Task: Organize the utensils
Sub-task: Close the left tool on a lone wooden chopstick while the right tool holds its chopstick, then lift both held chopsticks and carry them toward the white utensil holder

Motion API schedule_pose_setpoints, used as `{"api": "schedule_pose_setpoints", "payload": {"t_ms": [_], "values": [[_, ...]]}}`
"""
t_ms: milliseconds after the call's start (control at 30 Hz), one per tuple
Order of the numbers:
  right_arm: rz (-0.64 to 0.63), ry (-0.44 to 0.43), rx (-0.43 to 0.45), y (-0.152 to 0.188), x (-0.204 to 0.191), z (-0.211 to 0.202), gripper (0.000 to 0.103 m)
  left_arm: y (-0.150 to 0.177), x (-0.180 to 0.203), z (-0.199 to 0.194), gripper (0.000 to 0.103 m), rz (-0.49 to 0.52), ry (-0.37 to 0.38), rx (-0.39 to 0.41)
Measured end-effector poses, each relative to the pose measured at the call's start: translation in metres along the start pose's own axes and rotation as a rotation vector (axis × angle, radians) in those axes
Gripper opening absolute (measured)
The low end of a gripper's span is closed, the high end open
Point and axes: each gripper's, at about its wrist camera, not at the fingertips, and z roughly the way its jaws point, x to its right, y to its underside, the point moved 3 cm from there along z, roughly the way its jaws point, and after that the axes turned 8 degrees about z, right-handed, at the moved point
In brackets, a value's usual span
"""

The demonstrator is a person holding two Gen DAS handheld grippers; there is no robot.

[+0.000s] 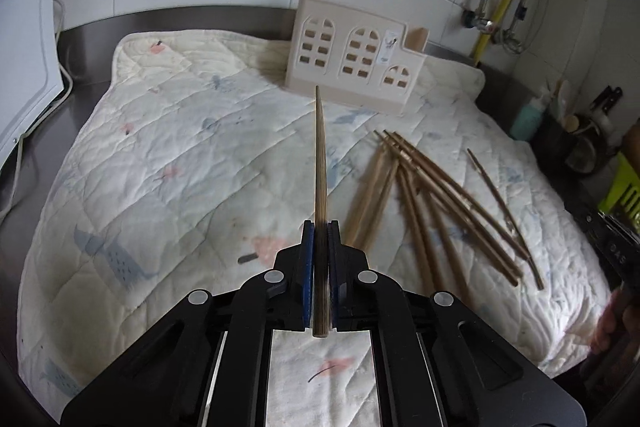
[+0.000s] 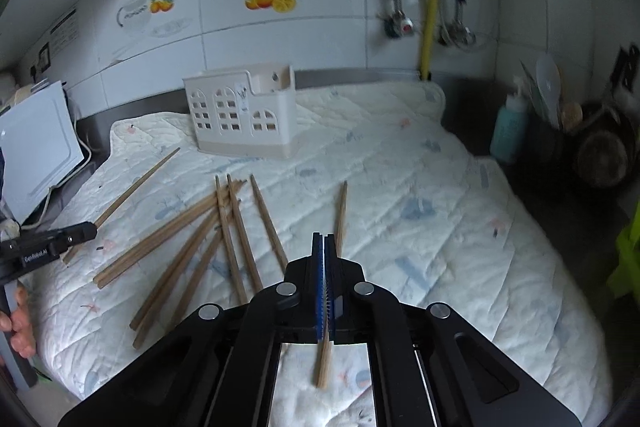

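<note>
**Two chopsticks gripped at once, holder waiting at the back edge**

Starting at the left: the left gripper (image 1: 320, 227) is clamped shut on one long tapered wooden chopstick (image 1: 319, 163), held lengthwise between the blue pads so the thin tip is aimed toward the cream plastic utensil holder with house-shaped window cutouts (image 1: 352, 59). That holder is parked near the back edge of the white quilted mat with pastel fish prints (image 1: 160, 147), well apart from both grippers.

Further right, the loose pile of wooden chopsticks (image 2: 208, 243) is fanned out across the middle of the mat. Around nine can be counted there, though a few overlap, so the number is a bit fuzzy. One holder, one mat, two grippers.

On the right, the right gripper (image 2: 323, 239) is closed on a second wooden chopstick (image 2: 341, 211), pinched somewhat askew so it crosses the pads at a slight angle, butt end sticking out below.

For the step in hand, probably the carry over to the holder, both sticks should be kept tip-forward and lifted clear of the pile. The skewed right one could swivel in the pads, so a slow swing is advised, and each tip should be lined up over the holder's open top before anything is let go.
</note>
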Motion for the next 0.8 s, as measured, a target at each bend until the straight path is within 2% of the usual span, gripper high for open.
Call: {"api": "schedule_pose_setpoints", "payload": {"t_ms": [133,233,400,800], "values": [[0.005,0.003,-0.001,0.001,0.000,0.000,0.002,0.001,0.002,-0.001,0.005,0.024,-0.007,-0.008],[0.033,0.010,-0.040,0.014,0.005,0.006,0.002,0.007,-0.001,0.001,0.005,0.010,-0.010,-0.020],[0.081,0.013,-0.095,0.034,0.013,0.017,0.013,0.016,-0.006,0.009,0.005,-0.003,-0.012,-0.049],[0.101,0.032,-0.166,0.050,0.018,0.046,0.014,0.025,-0.009,0.024,0.005,-0.015,-0.009,-0.093]]}}
